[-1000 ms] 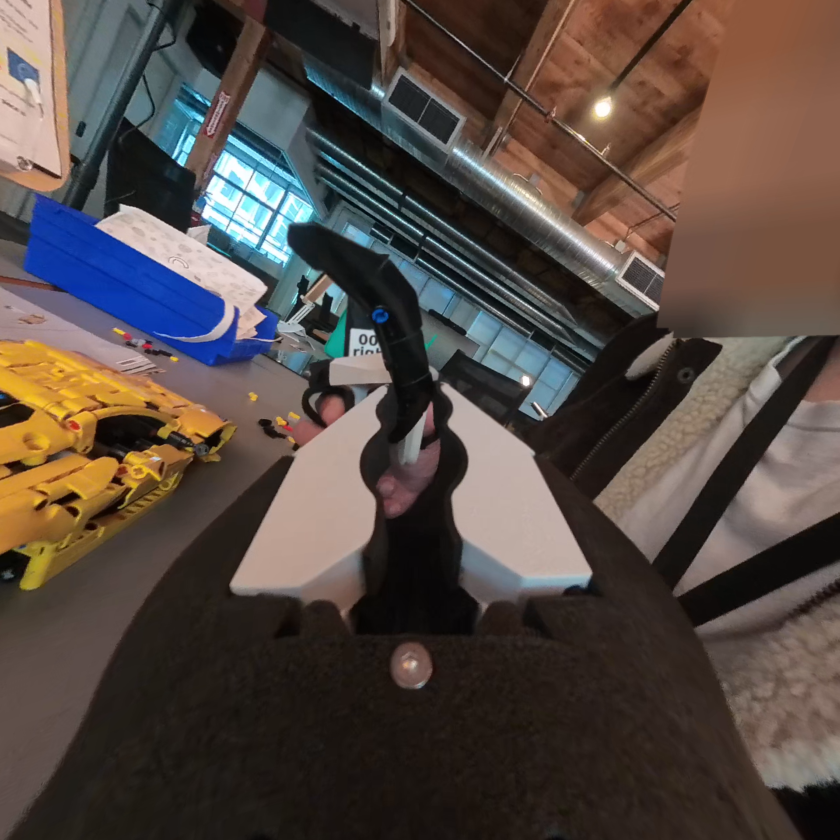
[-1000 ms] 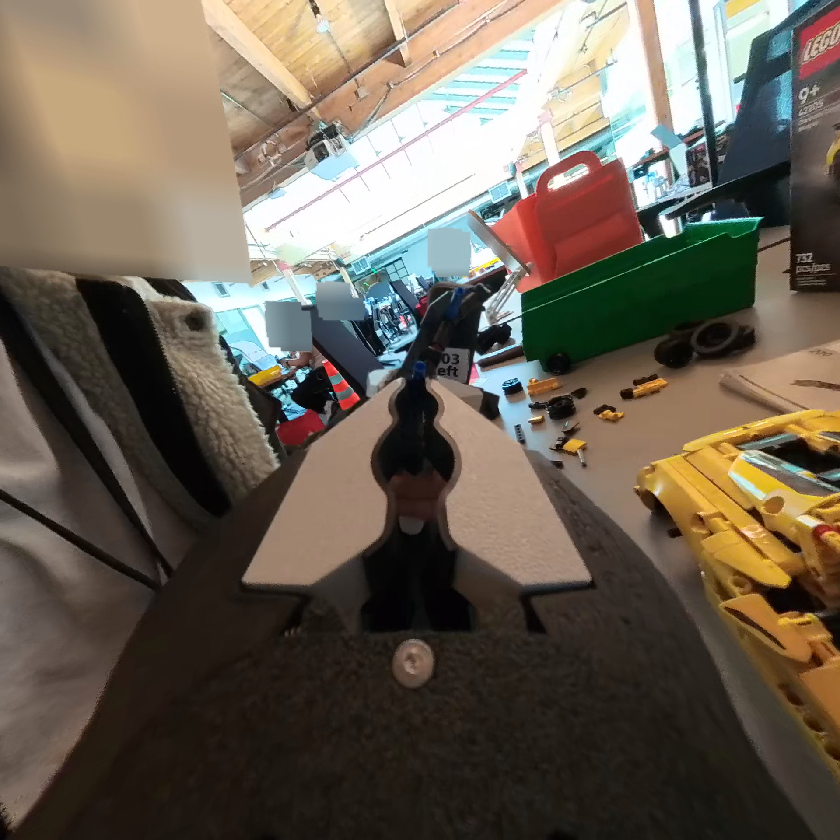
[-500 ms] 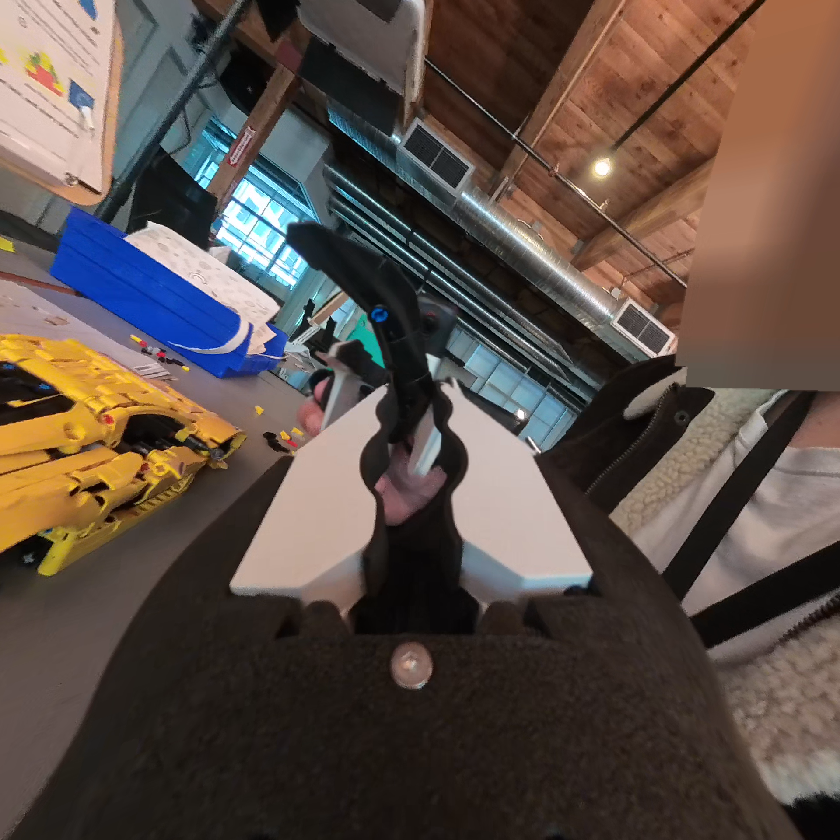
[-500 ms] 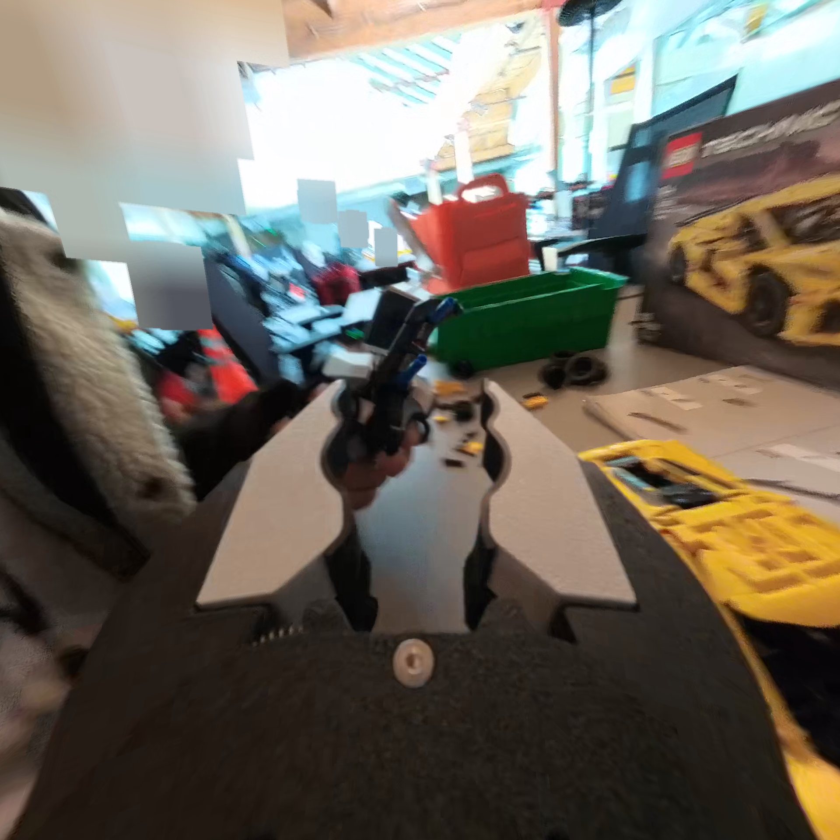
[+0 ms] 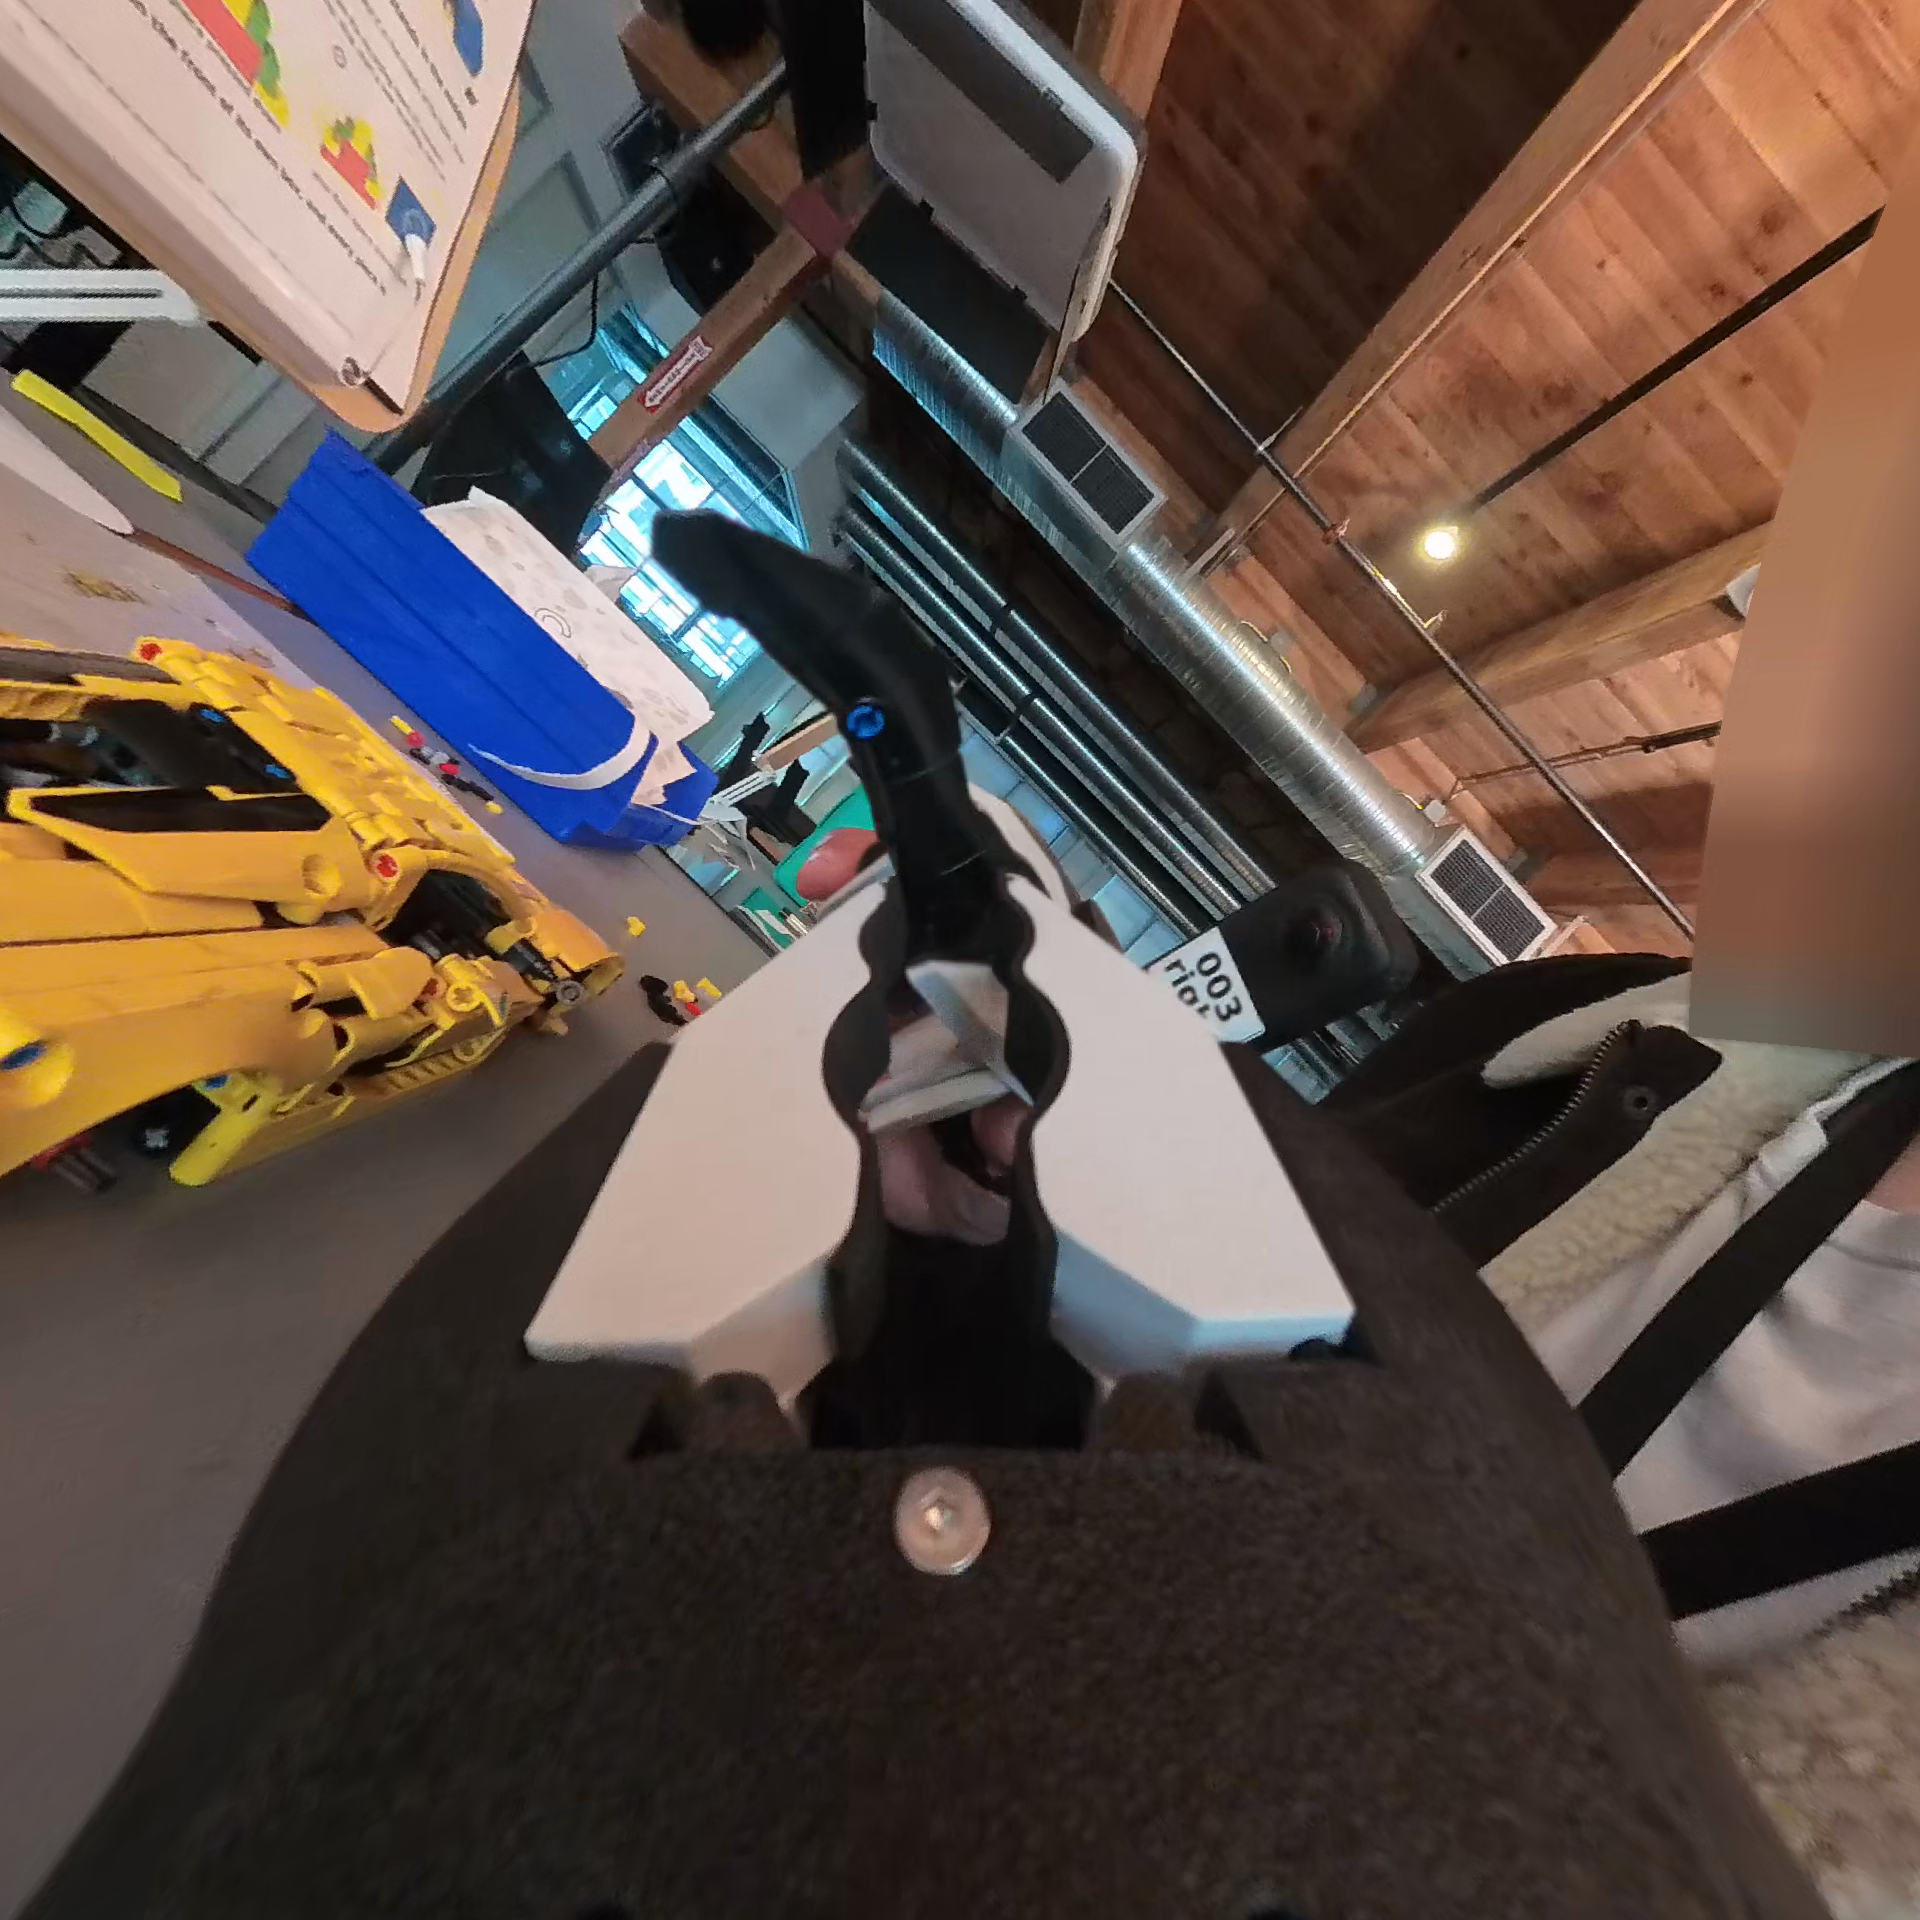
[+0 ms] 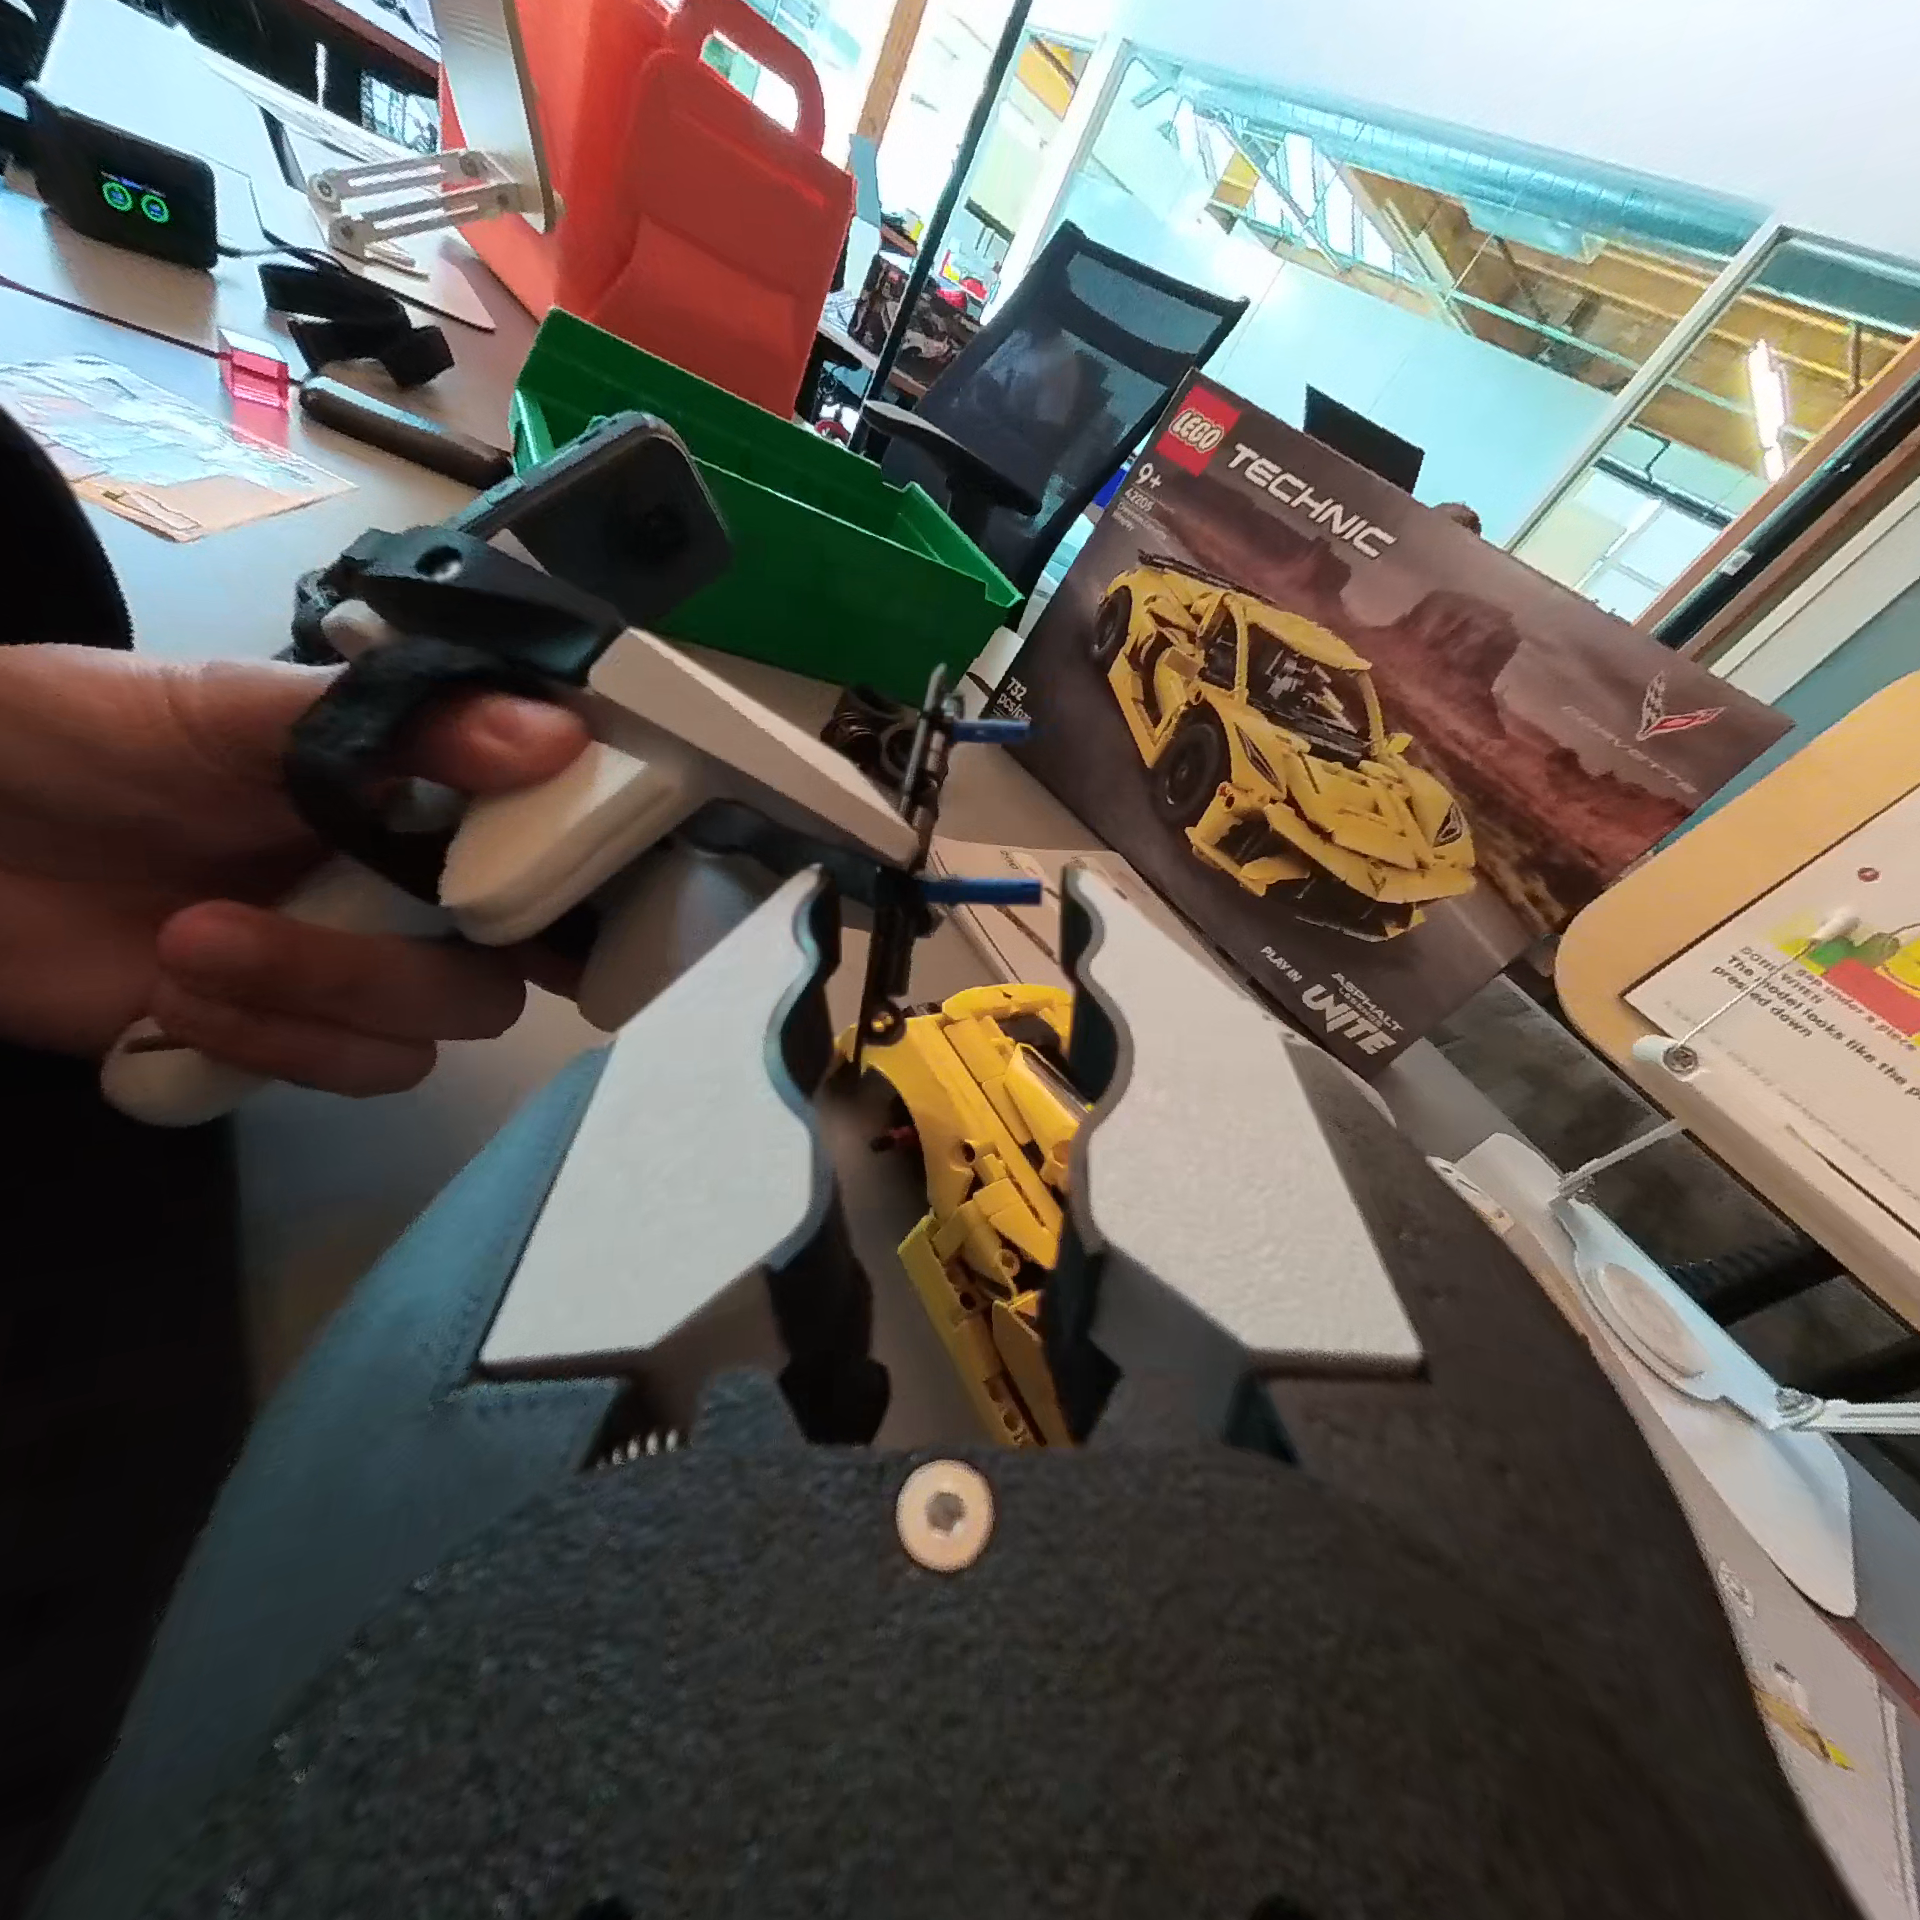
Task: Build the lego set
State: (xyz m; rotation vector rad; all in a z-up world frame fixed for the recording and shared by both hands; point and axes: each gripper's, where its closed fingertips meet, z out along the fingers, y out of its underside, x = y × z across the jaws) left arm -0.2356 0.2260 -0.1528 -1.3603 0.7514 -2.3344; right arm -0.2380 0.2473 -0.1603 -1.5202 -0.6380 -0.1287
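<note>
Left tool (image 5: 940,935) clamped on black part (image 5: 831,665), lifted off counter (image 5: 208,1299), presenting blue pins (image 6: 982,891). Right tool (image 6: 940,935) gapes empty beside them, probably repositioning. Car (image 5: 239,883) on counter.

A wooden plank ceiling (image 5: 1558,208) on heavy beams (image 5: 1538,665) runs overhead; a silver round duct (image 5: 1247,644) crosses beneath it, beside white vents (image 5: 1091,468); one small lamp (image 5: 1440,541) glows; paned windows (image 5: 665,582) shine pale blue behind; a grey surface (image 5: 208,1299) fills the foreground; glass partitions (image 6: 1558,343) and a black office chair (image 6: 1039,405) stand beyond its far edge.
</note>
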